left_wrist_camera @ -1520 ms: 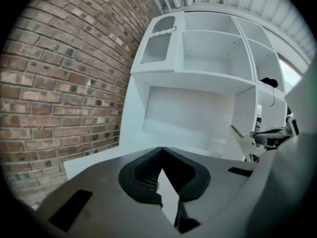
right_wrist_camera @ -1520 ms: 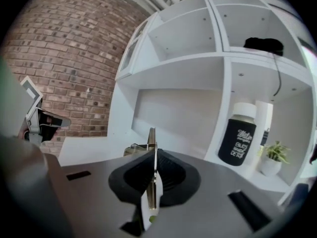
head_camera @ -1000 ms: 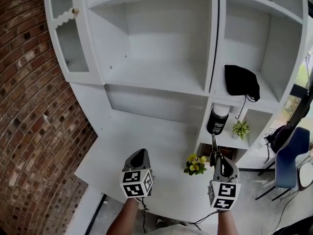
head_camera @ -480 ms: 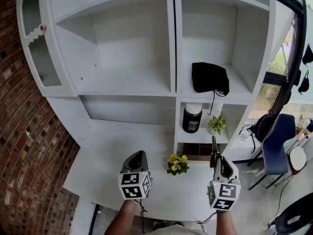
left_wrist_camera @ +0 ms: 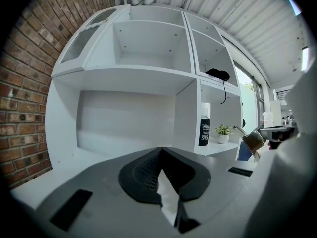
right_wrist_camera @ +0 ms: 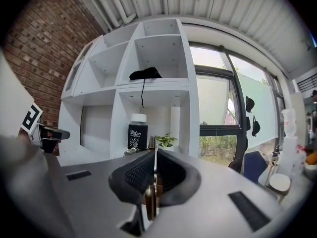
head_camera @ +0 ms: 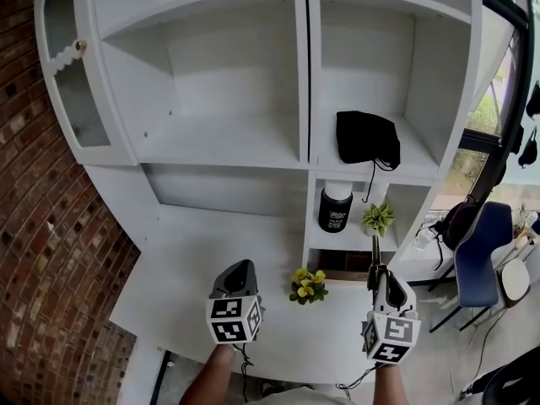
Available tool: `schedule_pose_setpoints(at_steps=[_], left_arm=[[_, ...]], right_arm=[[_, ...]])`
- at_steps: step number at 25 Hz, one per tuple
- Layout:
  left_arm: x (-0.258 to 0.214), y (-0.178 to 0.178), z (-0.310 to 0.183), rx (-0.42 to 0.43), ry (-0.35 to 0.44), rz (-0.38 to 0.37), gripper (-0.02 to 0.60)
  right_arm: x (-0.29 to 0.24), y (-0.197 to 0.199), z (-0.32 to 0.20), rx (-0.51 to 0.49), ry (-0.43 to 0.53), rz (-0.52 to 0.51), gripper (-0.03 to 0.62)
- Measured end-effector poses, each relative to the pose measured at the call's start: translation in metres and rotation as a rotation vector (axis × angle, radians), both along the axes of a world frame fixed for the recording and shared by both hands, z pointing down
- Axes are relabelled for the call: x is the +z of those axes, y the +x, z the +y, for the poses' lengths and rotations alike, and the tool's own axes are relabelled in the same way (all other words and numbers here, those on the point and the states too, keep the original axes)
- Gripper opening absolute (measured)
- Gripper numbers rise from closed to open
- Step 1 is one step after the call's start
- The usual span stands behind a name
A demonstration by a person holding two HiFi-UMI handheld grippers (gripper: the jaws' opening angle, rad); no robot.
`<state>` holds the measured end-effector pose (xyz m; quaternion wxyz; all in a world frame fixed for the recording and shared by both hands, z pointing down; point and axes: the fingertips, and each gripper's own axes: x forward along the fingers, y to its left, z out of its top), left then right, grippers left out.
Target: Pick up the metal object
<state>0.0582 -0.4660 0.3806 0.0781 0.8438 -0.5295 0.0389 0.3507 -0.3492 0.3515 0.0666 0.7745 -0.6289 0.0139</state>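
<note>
The metal object (head_camera: pixel 375 251) is a thin flat blade with a brownish handle part. It sticks forward out of my right gripper (head_camera: pixel 376 272), which is shut on it above the white desk's right end. In the right gripper view the metal object (right_wrist_camera: pixel 154 175) stands edge-on between the closed jaws of the right gripper (right_wrist_camera: pixel 154 152). From the left gripper view the metal object (left_wrist_camera: pixel 250 141) shows at the right. My left gripper (head_camera: pixel 239 267) hovers over the desk with its jaws together and nothing in them; the left gripper (left_wrist_camera: pixel 161 150) faces the shelf unit.
A white shelf unit (head_camera: pixel 304 99) rises behind the desk (head_camera: pixel 194 251). Its right cubbies hold a black bag (head_camera: pixel 368 139), a black bottle with a white cap (head_camera: pixel 336 207) and a small potted plant (head_camera: pixel 379 218). Yellow flowers (head_camera: pixel 307 285) stand between the grippers. Brick wall (head_camera: pixel 51 251) left, blue chair (head_camera: pixel 477 260) right.
The head view has swung to the right, so the shelves sit further left in it. Both grippers keep about the same pose, and the right one still holds the metal object.
</note>
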Motion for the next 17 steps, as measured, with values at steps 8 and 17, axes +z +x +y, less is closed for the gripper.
schedule_pose_setpoints(at_steps=[8, 17], left_arm=[[0.0031, 0.0011, -0.0022, -0.002, -0.007, 0.006, 0.011], [0.0079, 0.0018, -0.0045, -0.002, -0.016, 0.010, 0.011]], right_arm=[[0.0029, 0.0000, -0.0002, -0.003, -0.004, -0.007, 0.009], [0.0038, 0.0000, -0.0011, -0.003, -0.004, -0.005, 0.009]])
